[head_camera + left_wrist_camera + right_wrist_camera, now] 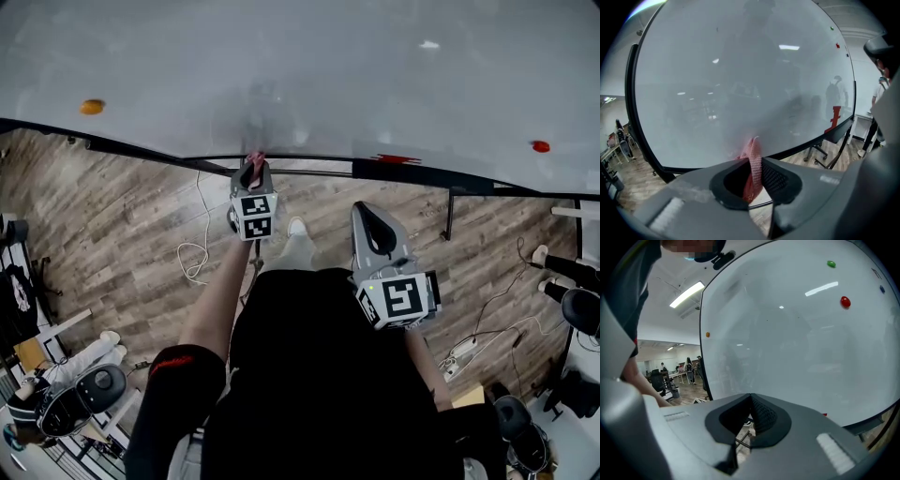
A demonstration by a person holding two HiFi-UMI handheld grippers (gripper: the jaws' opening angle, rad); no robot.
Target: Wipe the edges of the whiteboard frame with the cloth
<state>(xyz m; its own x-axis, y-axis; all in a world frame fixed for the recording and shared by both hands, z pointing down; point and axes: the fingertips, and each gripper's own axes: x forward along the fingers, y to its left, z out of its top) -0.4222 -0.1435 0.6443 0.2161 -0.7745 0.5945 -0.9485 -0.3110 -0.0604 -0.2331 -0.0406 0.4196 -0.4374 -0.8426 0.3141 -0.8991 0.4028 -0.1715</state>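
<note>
Black clothing (pixel 319 375) of the person fills the bottom of the head view, both arms reaching up the frame. At upper centre, the left hand-held gripper (pixel 253 172) pinches a pink cloth (pixel 254 160) between its closed jaws. The cloth's tip meets the black lower frame edge (pixel 141 148) of the whiteboard (pixel 328 75). Right of centre, the right hand-held gripper (pixel 371 210) has its jaws together with nothing between them, and it hangs apart from the board over the wooden floor (pixel 112 225). An orange magnet (pixel 91 107) sits on the board at upper left and a red magnet (pixel 540 146) at upper right.
</note>
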